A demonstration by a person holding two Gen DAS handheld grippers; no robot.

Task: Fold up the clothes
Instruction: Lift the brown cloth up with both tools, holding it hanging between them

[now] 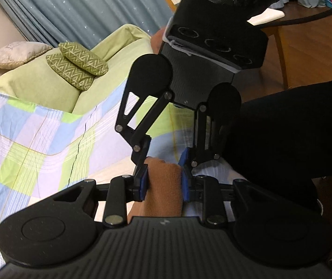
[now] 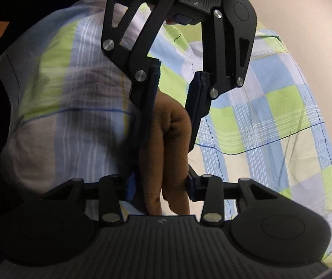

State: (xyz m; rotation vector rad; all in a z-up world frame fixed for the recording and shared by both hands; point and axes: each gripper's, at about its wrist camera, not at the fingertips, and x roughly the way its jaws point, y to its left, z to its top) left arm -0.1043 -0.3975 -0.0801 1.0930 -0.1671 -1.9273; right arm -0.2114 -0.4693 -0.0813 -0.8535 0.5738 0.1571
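Fingers (image 1: 143, 181) of the left gripper (image 1: 163, 181) clamp a bunched edge of the brown fleece garment (image 1: 163, 186), and the right gripper (image 2: 163, 186) pinches the same cloth just opposite, tips nearly meeting. Held so close together above the checked bedsheet (image 1: 38, 144), the two likely bring one edge onto another for a fold.

Fuzzy matt brown cloth (image 1: 163, 186); smooth woven checked sheet (image 1: 38, 134); matt black plastic left gripper (image 1: 163, 181) with shiny metal rivets.
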